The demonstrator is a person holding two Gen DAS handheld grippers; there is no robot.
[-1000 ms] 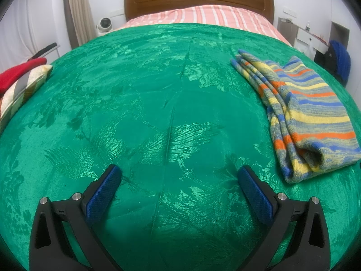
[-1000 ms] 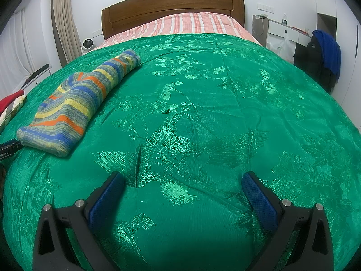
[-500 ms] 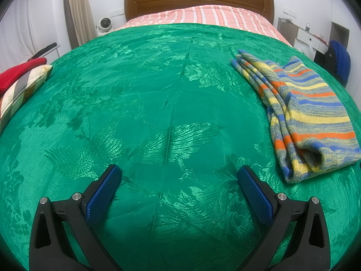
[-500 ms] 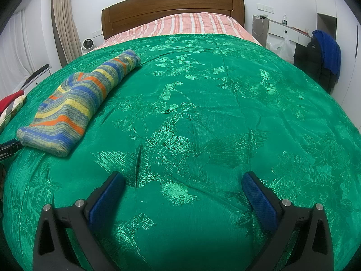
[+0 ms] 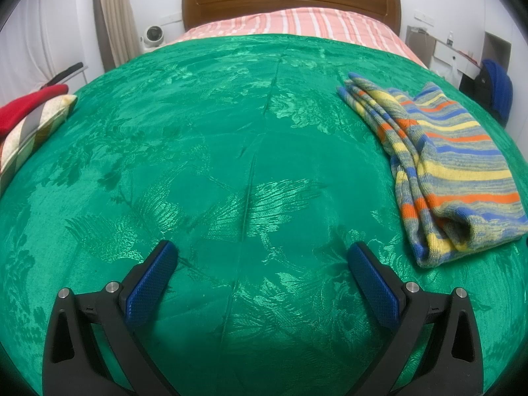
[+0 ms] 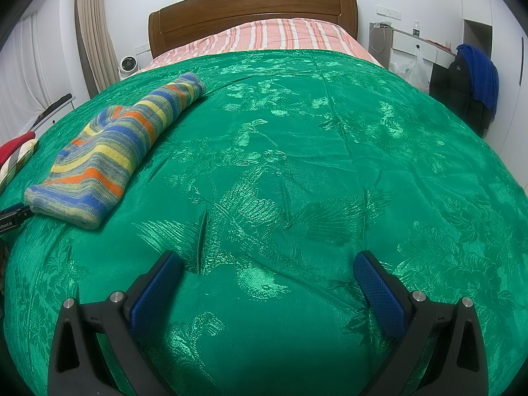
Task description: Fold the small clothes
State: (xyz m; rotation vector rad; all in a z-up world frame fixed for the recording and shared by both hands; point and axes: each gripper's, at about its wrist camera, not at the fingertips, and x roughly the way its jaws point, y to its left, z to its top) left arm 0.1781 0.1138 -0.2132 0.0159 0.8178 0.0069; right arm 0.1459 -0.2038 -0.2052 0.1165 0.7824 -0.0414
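Observation:
A striped knit garment in blue, yellow, orange and grey lies folded into a long bundle on the green bedspread. In the left wrist view it is to the right of my left gripper. In the right wrist view the garment is to the far left of my right gripper. Both grippers are open, empty, and hover low over bare bedspread, apart from the garment.
A wooden headboard and striped pink sheet are at the far end. A red and checked pillow pile lies at the left edge. A desk with a dark jacket stands to the right of the bed.

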